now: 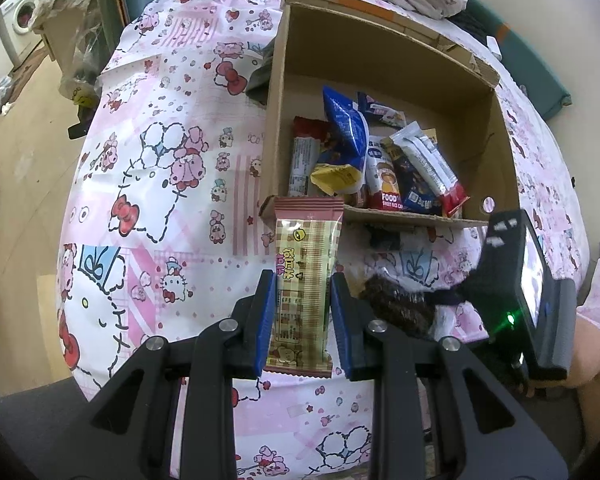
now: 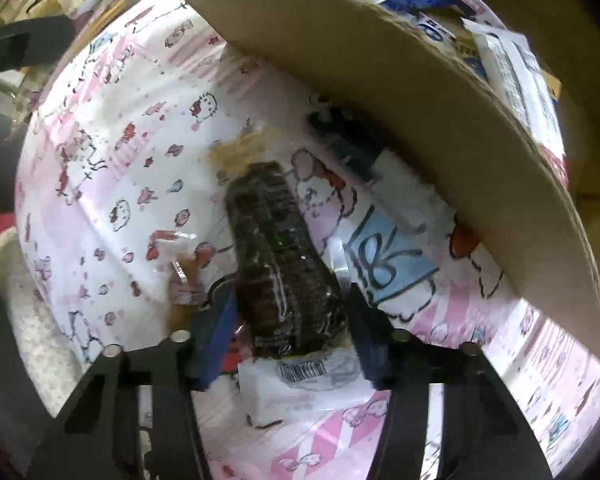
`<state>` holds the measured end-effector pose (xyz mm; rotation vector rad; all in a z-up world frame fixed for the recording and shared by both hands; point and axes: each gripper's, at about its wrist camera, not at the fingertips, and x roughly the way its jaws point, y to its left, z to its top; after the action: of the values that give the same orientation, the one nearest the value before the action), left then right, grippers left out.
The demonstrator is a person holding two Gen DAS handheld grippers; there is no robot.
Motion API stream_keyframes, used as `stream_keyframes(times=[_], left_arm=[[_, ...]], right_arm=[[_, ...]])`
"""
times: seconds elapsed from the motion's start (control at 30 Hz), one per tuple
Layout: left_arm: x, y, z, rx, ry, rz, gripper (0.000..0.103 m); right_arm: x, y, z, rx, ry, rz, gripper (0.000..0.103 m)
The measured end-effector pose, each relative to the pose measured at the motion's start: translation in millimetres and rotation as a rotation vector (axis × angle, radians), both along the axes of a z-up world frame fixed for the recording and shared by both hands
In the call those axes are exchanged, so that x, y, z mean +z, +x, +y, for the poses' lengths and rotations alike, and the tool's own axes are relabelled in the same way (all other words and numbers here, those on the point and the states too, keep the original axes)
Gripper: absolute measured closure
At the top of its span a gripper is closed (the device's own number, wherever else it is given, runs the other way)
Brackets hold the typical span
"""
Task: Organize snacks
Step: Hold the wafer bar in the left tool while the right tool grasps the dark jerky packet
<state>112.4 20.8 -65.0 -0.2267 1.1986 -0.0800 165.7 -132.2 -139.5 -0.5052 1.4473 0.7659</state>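
Left wrist view shows our left gripper (image 1: 302, 300) clamping the checkered snack bar (image 1: 305, 284) just short of the cardboard box (image 1: 380, 60). Our right gripper (image 2: 290, 328) straddles the dark snack pack (image 2: 280, 256) on the table (image 2: 100, 184), fingers (image 2: 216, 336) half-open and not clearly pressing; the slick wrapper may slip when we lift.

light: even, soft indoor, moderately bright | shadows: faint, under brown cardboard box (image 1: 380, 60) | left view: sharp, small green LED glow at right | right view: motion-blurred, smeared pink cartoon-print cloth (image 2: 100, 184), glare on clear-wrapped dark snack pack (image 2: 284, 264) | edges: strong fisheye bending, dark corners
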Motion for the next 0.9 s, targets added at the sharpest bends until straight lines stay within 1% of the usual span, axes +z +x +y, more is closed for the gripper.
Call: stream_keyframes(times=[0.1,0.17,0.2,0.23,0.3,0.37,0.43,0.53,0.57,0.6,0.63,0.7,0.73,0.8,0.9], left_arm=[[0.8,-0.5,1.9,0.005,-0.004,-0.002,0.08],[1.3,-0.6,3.0,0.008,-0.005,-0.003,0.08],[1.5,-1.2,3.2,0.009,-0.005,-0.005,0.08],[1.5,-1.6,3.4,0.009,-0.004,-0.005,0.08],[0.8,-2.8,3.2,0.007,-0.001,-0.003,0.08],[-0.6,-3.0,1.9,0.002,0.002,0.002,0.08],[-1.7,-3.1,-0.3,-0.004,0.013,0.003,0.08],[-2.1,-3.8,0.2,0.001,0.025,0.001,0.08],[-2.0,-4.5,1.5,0.007,0.027,0.0,0.08],[-1.7,-5.2,3.2,0.013,0.027,-0.002,0.08],[-1.3,-5.7,4.6,0.017,0.028,-0.003,0.08],[-1.3,-6.7,6.2,0.021,0.032,-0.005,0.08],[-1.8,-6.6,6.0,0.019,0.033,-0.004,0.08],[-2.8,-6.2,3.5,0.012,0.036,-0.002,0.08],[-3.0,-6.3,-0.4,0.002,0.041,-0.003,0.08]], right_arm=[[6.9,-3.3,-7.0,-0.044,0.031,0.024,0.055],[15.2,0.1,-19.5,-0.13,0.069,0.068,0.057],[18.0,2.8,-25.7,-0.16,0.086,0.094,0.065],[21.9,4.1,-30.8,-0.188,0.106,0.104,0.076],[32.4,7.1,-42.8,-0.239,0.159,0.132,0.084],[36.7,6.8,-49.4,-0.255,0.14,0.113,0.085],[29.5,-5.1,-47.2,-0.264,0.143,0.134,0.085],[41.1,-15.5,-44.0,-0.254,0.154,0.087,0.086],[47.7,-24.1,-42.8,-0.258,0.144,0.053,0.086],[45.2,-34.1,-30.4,-0.259,0.134,0.024,0.088],[53.3,-38.1,-30.2,-0.248,0.102,-0.03,0.088],[48.8,-48.7,-23.0,-0.185,0.0,-0.134,0.088],[51.5,-54.7,-21.3,-0.158,-0.032,-0.171,0.092],[51.8,-57.8,-23.2,-0.183,-0.006,-0.147,0.092],[38.7,-56.8,-24.0,-0.215,0.01,-0.08,0.092]])
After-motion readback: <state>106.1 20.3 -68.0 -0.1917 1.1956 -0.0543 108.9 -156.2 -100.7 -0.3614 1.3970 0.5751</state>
